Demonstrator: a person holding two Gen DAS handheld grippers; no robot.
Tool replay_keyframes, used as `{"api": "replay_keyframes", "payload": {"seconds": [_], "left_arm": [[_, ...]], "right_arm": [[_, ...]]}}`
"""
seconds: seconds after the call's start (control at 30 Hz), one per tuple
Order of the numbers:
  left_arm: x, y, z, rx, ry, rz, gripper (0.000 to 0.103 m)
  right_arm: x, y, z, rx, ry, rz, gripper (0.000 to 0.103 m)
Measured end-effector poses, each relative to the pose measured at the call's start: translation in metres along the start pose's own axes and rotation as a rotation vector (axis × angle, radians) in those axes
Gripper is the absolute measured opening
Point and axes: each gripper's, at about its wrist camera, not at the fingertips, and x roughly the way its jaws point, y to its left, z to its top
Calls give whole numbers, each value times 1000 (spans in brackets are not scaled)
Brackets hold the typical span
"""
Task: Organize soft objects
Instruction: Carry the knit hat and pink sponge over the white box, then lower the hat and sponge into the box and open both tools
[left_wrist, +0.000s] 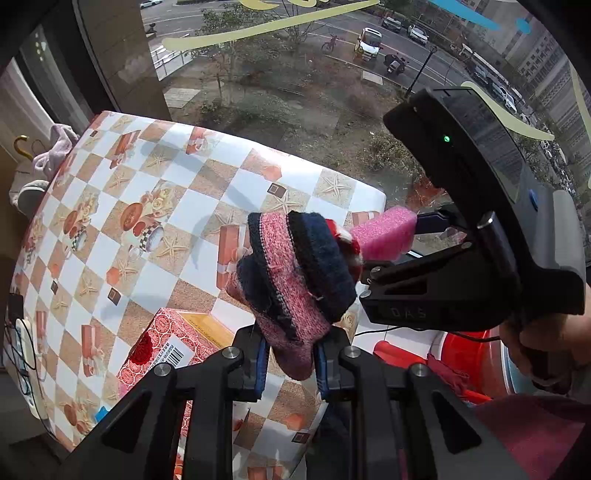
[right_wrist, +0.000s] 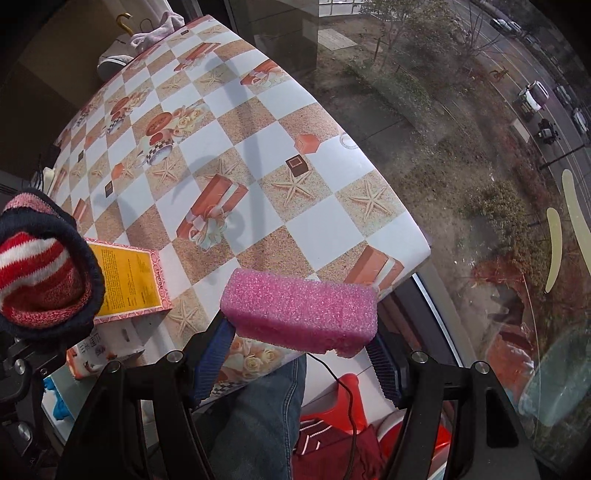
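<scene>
My left gripper (left_wrist: 290, 363) is shut on a rolled knit sock (left_wrist: 295, 273), pink and navy with a red-and-white part, and holds it above the table's near edge. The sock also shows at the left of the right wrist view (right_wrist: 40, 266). My right gripper (right_wrist: 301, 350) is shut on a pink sponge (right_wrist: 301, 308) and holds it just off the table's right corner. The sponge (left_wrist: 384, 232) and right gripper body (left_wrist: 461, 229) show in the left wrist view, just right of the sock.
The checkered tablecloth table (left_wrist: 147, 192) stands against a large window. A red patterned box (left_wrist: 166, 350) with a yellow panel (right_wrist: 125, 273) lies near the front edge. A red basket (right_wrist: 343, 439) with dark red cloth sits below, right of the table. Pale clothes (left_wrist: 55, 147) hang far left.
</scene>
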Motion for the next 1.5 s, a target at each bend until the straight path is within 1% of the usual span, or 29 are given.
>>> {"api": "replay_keyframes", "payload": {"seconds": [0.13,0.23,0.43,0.53,0.7,0.83,1.1,1.27,1.5], "left_arm": [[-5,-6,-22,26,12,-3,23],[-8,-4,-38,21,22,0,23],[-16,5,-73,-13,27,19,23],[-19,16,-95,-56,35,28,23],[-28,38,-127,-159,36,52,23],[-41,58,-152,-254,11,84,23],[-64,102,-210,-493,-20,169,23],[-74,119,-249,-636,-36,211,23],[-86,138,-296,-819,-63,263,23]], "right_arm": [[0,12,-9,-32,7,2,71],[0,24,-17,-64,13,8,71],[2,53,-33,-144,32,29,71],[3,71,-42,-197,43,45,71],[1,100,-52,-289,53,69,71],[0,122,-58,-363,64,90,71],[-7,177,-74,-563,77,118,71],[-14,218,-85,-706,71,133,71],[-22,271,-96,-862,63,156,71]]}}
